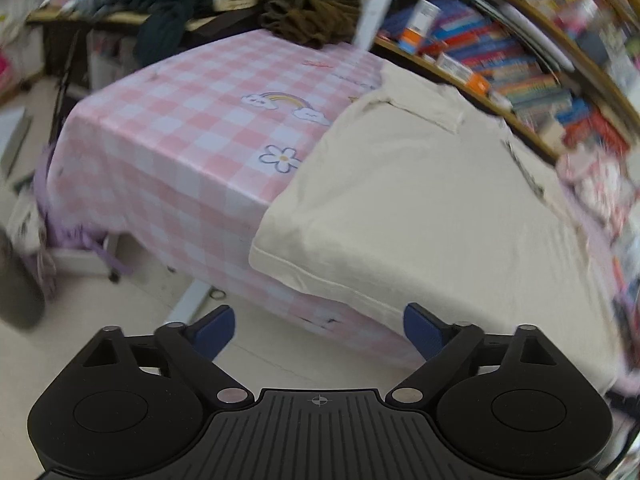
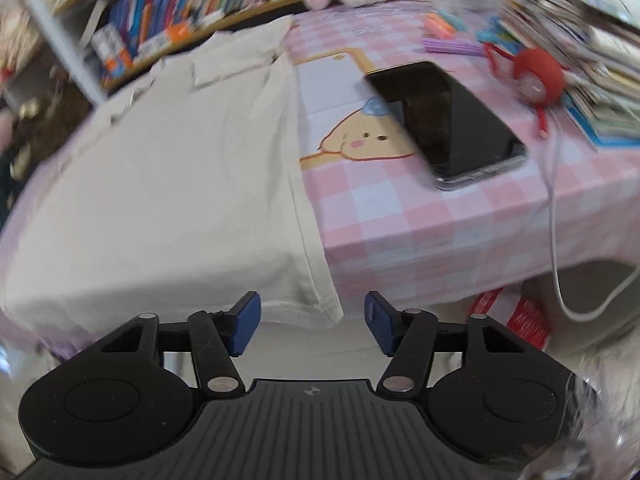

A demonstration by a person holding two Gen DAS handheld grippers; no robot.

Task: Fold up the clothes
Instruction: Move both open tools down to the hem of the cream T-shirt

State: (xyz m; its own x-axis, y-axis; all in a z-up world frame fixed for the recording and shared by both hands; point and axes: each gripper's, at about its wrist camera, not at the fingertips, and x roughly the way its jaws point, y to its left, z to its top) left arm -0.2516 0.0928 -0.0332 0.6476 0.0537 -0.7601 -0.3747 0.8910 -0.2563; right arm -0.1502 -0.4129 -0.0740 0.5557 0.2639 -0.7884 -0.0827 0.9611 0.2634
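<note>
One cream shirt (image 1: 420,208) lies flat on the table w/ the pink checked cloth (image 1: 180,152). Its collar points toward the bookshelf (image 1: 520,72) and its bottom hem hangs a bit over the near table edge.

Two grippers, both empty. Left gripper (image 1: 319,330) has its jaws spread wide, nothing between them. It sits just off the table edge, by the shirt's near left corner, not touching it. Right gripper (image 2: 312,322) is also released, w/ a narrower gap. The shirt's near right hem corner sits just above that gap, but the pads aren't on the fabric afaict.

Other stuff on the table, right of the shirt: 1 black phone (image 2: 448,120) lying face up, 1 red round thing (image 2: 536,76) w/ a red cord (too blurry to say what it is), and 1 white cable (image 2: 554,200) running off the edge. A stack of books (image 2: 580,68) sits at the far right. At the far end of the table there's a pile of dark clothes (image 1: 312,20), prob 2 or 3 pieces. Can't count them in the blur.
</note>
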